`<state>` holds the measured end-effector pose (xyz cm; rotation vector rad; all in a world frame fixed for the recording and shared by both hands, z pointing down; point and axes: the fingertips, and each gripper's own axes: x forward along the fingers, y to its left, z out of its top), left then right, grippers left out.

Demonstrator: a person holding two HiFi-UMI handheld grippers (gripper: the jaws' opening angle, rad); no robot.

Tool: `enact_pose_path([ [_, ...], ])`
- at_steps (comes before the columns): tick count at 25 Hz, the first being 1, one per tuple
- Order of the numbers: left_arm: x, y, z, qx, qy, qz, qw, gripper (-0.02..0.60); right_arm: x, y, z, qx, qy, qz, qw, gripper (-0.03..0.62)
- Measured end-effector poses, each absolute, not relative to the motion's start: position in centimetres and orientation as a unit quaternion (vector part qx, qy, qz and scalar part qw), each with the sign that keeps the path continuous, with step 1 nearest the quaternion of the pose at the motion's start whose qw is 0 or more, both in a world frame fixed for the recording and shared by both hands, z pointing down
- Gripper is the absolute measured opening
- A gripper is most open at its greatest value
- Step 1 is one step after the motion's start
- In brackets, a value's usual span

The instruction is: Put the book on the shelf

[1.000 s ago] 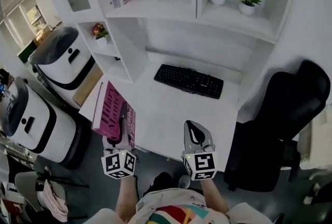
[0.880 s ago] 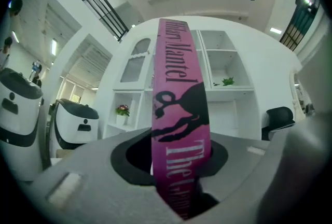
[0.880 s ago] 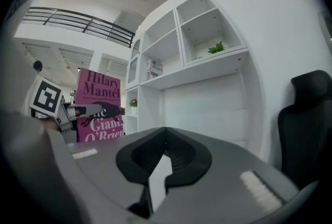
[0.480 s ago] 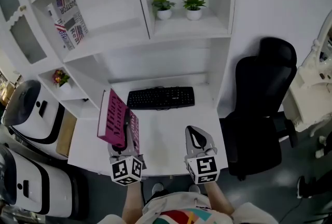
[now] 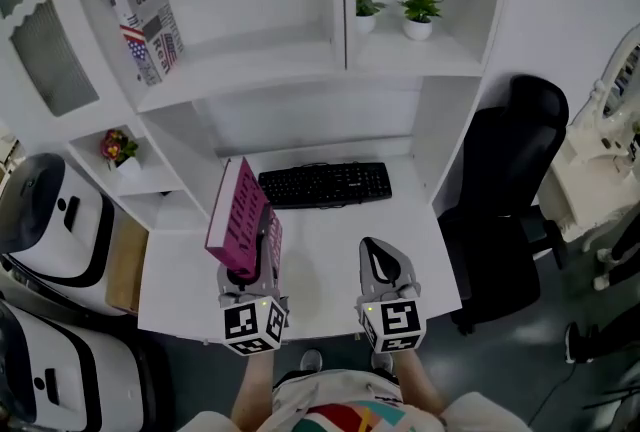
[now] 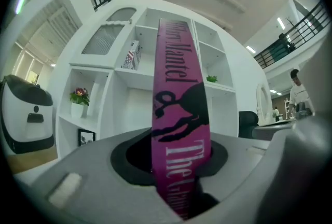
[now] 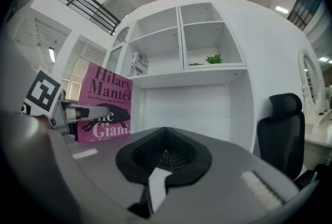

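A: What sits around the work area?

B: A black keyboard lies at the far side of the white tabletop. Above it is the shelf, with a striped box leaning at its left end. Two potted plants stand in the cubby to the right. A flower pot is in a low cubby on the left. A black office chair is to the right of the tabletop and white machines are on the floor to the left.

A: Anything between the book and that shelf?

B: Only the keyboard, low and a little to the right. The space in front of the shelf is open.

A: Where is the book, and how does it point?

B: The magenta book is over the near left part of the tabletop, just left of the keyboard. It stands on end, with its long axis upright and the top leaning away to the far left. The spine faces the person and the front cover faces right. I cannot tell whether its lower edge touches the tabletop.

A: And the tools?

B: The left tool pinches the book low on the spine, jaws pointing up and away. The right tool is beside it on the right, well apart from the book, with its jaws pressed together on nothing. Both forearms reach in from the near edge, roughly parallel.
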<state>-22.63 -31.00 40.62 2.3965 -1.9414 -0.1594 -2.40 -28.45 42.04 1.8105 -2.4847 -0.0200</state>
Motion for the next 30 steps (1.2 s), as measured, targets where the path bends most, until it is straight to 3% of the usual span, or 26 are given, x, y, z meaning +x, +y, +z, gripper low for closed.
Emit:
enact_pose_path([
  [13,-28.1,-29.9,42.9,0.776,-0.628,-0.039,0.039,0.140,-9.7,-28.8,43.0,0.577,-0.816,-0.014,0.039,0.003],
  [30,-26.3,-31.4,39.2,0.774,-0.629,-0.055,0.044,0.141,-8.4,-30.0,42.3,0.543,-0.838,-0.024,0.050,0.003],
])
